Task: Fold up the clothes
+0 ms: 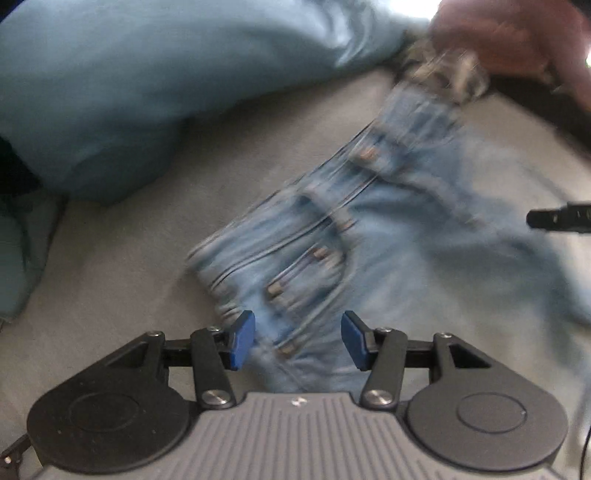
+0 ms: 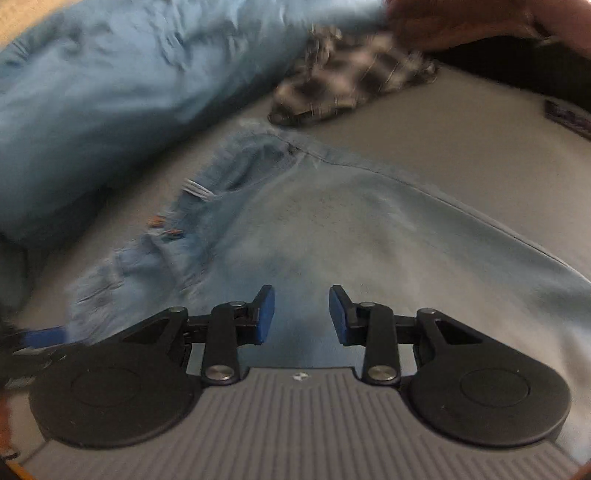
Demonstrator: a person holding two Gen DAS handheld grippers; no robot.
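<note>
Left wrist view looks down on a pair of light blue jeans (image 1: 332,240) lying on a grey surface (image 1: 122,251), the waistband and riveted pockets just ahead of the left gripper (image 1: 297,339). Its jaws stand released, apart, with denim showing between the blue pads (image 1: 242,339) but nothing pinched. The picture is blurred, so the gripper seems to be in motion. At the right edge of this view the black tip of the other tool (image 1: 557,218) pokes in over the cloth.

From the right wrist, the right gripper (image 2: 301,314) hovers over the seat and leg part of the jeans, jaws likewise parted and empty. The leg runs off to the near right; the waistband end lies to the left, rumpled and not flat. A big blue garment (image 2: 110,92) is heaped at the far left, with a checked cloth (image 2: 351,81) behind the jeans and something reddish-brown (image 2: 461,22) at the far right, too smeared to name.

My judgement: the jeans are spread roughly but not squared, which fits either positioning them for a fold or letting go after laying a part down. Any grasp to come would need a jaw lowered onto an edge of denim, such as the waistband, since flat cloth offers little to bite.
</note>
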